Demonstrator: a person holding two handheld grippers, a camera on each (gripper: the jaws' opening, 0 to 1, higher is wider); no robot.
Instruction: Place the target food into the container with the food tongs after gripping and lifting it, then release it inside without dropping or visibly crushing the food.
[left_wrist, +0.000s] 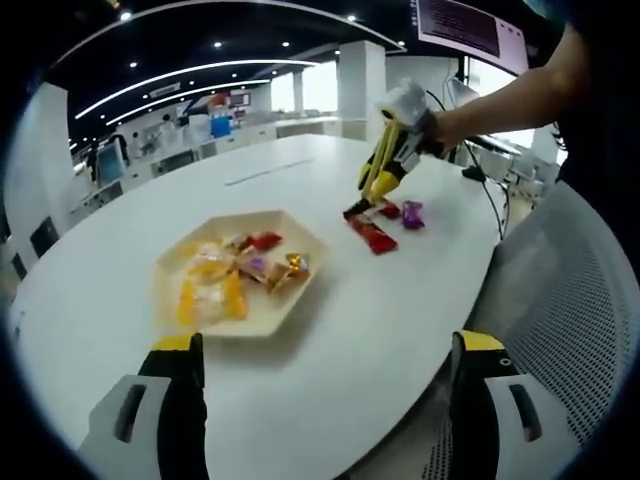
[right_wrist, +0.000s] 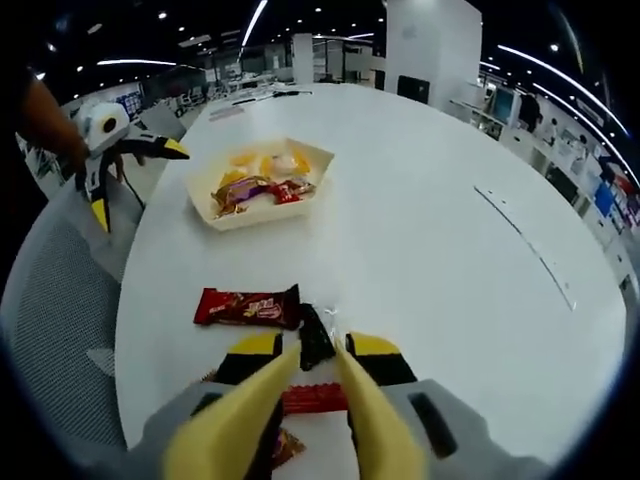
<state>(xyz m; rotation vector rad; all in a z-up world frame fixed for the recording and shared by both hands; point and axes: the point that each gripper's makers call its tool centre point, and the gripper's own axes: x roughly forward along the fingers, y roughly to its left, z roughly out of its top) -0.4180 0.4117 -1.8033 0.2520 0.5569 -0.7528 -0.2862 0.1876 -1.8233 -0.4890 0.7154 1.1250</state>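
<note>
A pale hexagonal tray holding several wrapped snacks sits on the white table. My left gripper hovers open at the table's near edge, short of the tray, with nothing between its jaws. It also comes into the right gripper view, beside the tray. My right gripper is shut on yellow food tongs. The tongs' dark tips rest among loose wrappers, beside a red chocolate bar. In the left gripper view the tongs point down at the red bar and a purple candy.
A second red wrapper lies under the tongs. A grey mesh chair stands at the table's edge, also seen as the chair in the right gripper view. A person's arm holds the right gripper. Desks and monitors fill the background.
</note>
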